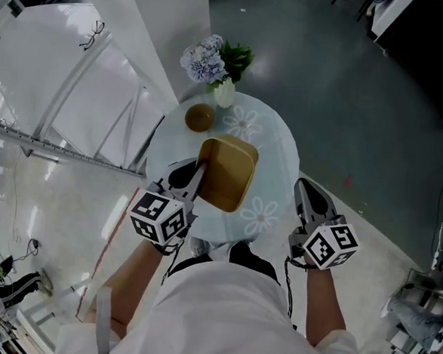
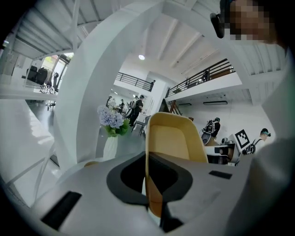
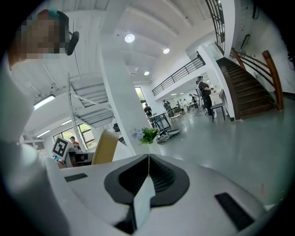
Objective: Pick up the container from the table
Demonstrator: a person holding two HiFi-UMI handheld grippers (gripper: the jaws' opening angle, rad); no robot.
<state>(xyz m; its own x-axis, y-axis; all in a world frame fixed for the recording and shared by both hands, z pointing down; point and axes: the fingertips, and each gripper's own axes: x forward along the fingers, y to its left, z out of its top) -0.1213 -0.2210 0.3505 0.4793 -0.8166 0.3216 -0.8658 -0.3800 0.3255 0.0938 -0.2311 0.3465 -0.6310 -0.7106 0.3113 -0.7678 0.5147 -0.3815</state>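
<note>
Left gripper (image 1: 199,172) clamps the tan rounded-square plastic container (image 1: 229,173) by its near rim; right gripper (image 1: 305,190), well apart rightward, has its jaws together on nothing.

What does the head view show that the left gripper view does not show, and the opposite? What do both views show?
Only the head view shows the round table with its printed flower pattern, and the marker cube on the left gripper.

Only the left gripper view shows, from close, the jaws shut on the side wall of the container. It also shows a hall behind, with a balcony railing and distant people.

Both views show the yellow-brown container and the pale blue flowers in the white vase.
</note>
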